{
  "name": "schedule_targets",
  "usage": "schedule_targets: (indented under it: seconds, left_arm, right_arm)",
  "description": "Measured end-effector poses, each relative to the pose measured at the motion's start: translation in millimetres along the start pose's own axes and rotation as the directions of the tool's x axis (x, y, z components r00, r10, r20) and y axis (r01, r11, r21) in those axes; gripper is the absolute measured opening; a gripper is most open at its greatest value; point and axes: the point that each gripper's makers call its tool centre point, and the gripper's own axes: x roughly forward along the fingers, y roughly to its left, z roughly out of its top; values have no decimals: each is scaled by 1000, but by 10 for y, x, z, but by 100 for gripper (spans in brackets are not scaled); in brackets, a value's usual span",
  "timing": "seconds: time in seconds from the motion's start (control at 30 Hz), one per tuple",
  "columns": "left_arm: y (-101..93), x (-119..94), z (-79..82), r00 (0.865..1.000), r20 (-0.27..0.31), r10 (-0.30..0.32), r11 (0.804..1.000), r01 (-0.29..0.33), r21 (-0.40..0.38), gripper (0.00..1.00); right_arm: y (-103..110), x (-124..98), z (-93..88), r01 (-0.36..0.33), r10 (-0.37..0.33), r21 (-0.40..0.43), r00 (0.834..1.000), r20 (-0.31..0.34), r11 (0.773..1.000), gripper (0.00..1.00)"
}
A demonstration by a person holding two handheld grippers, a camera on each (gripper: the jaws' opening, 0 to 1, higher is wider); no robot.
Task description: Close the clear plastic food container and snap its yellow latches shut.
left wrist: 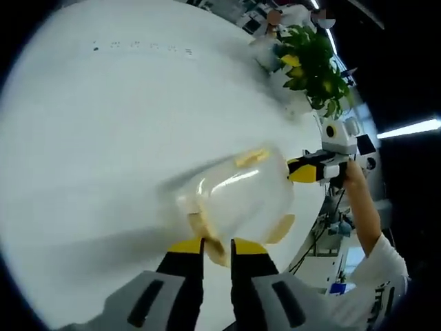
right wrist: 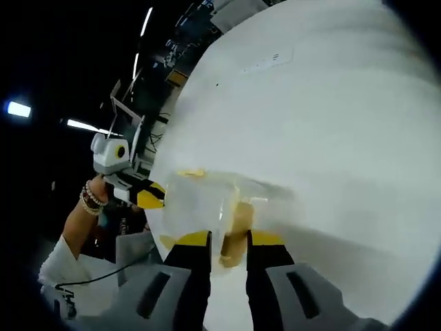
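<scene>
The clear plastic container (left wrist: pixel 241 196) sits blurred over the white table, with yellow latches (left wrist: pixel 252 157) on its rim. My left gripper (left wrist: pixel 218 243) is shut on its near end, a pale yellow latch (left wrist: pixel 215 249) between the jaws. The right gripper (left wrist: pixel 303 170), held by a hand, meets the container's far side. In the right gripper view, my right gripper (right wrist: pixel 230 238) is shut on the container (right wrist: pixel 203 203) at a yellow latch (right wrist: pixel 238 219). The left gripper (right wrist: pixel 148 198) touches the opposite end, held by a hand wearing bracelets.
The white table (left wrist: pixel 103 124) spreads wide to the left and its edge runs close behind the container. A green potted plant (left wrist: pixel 313 65) stands at the far corner. Cables and equipment (right wrist: pixel 148 148) lie beyond the table edge.
</scene>
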Motion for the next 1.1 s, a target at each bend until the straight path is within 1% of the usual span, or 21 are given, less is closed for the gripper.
schedule_targets:
  seconds: [0.03,0.07,0.1,0.13,0.23,0.37,0.47,0.5,0.53,0.57,0.63,0.73,0.83,0.87,0.9,0.93,0.97,1.0,1.03,1.07,1.1]
  left_arm:
    - [-2,-2,-2,1000,4,-3,1000,3,-6,5]
    - [-138,25,0,997,12,-75,997,75,-16,5]
    - [-10,3,-34,1000,3,-24,999,24,-24,5]
    - [2,5,-33,1000,0,-21,1000,21,-21,6]
    - [35,2,-36,1000,-13,-18,1000,18,-19,6]
    - [61,-8,-35,1000,-9,-18,1000,18,-8,6]
    - [54,-11,-31,1000,1,-1,1000,1,-19,7]
    - [72,-24,-21,1000,0,28,999,-28,34,8]
    - [86,-43,-27,998,-18,52,995,-50,83,9]
    - [79,-47,-21,998,-21,67,992,-65,111,10]
    - [83,-61,-20,996,-28,82,989,-78,129,11]
    - [108,-74,-16,996,-10,88,989,-86,124,14]
    - [119,-77,28,992,43,120,983,-124,134,18]
    - [125,-90,50,989,65,133,974,-143,176,18]
    - [127,-124,66,982,91,164,958,-181,224,18]
    - [160,-164,94,972,113,204,942,-227,249,18]
    - [206,-245,166,949,161,271,896,-310,318,18]
    - [225,-297,214,933,193,304,865,-355,354,18]
    - [192,-372,325,902,274,333,817,-421,394,18]
    - [142,-413,402,886,329,327,782,-449,433,18]
    - [16,-427,474,873,394,287,755,-459,467,16]
  right_arm:
    - [67,5,-53,-48,48,40,999,-9,998,13]
    - [5,29,-29,-20,19,41,1000,23,999,12]
    - [40,35,-48,-15,15,8,1000,15,1000,12]
    - [57,36,-49,-10,10,-7,1000,12,1000,13]
    - [78,38,-60,-7,6,10,1000,11,1000,13]
    - [95,44,-75,-7,6,25,1000,19,1000,14]
    - [118,46,-77,38,-39,28,998,47,999,15]
    - [145,44,-119,44,-44,12,998,33,999,15]
    - [168,50,-143,46,-46,4,998,32,999,15]
    - [181,66,-170,50,-50,-1,998,28,999,15]
    - [199,77,-206,53,-52,-11,998,28,999,15]
    - [189,86,-190,35,-36,2,997,71,999,16]
    - [184,91,-195,9,-9,0,996,90,1000,16]
    - [185,84,-189,8,-9,11,996,92,1000,16]
    - [200,70,-212,0,-3,36,997,72,999,13]
    - [211,41,-232,-3,2,18,999,47,1000,13]
    - [228,14,-210,-6,6,-1,999,47,1000,12]
    - [197,-48,-183,29,-28,-32,999,44,999,9]
    - [183,-109,-88,67,-60,-96,996,71,993,6]
    - [209,-148,-22,74,-63,-129,994,88,989,3]
    - [259,-170,49,66,-50,-146,993,109,987,0]
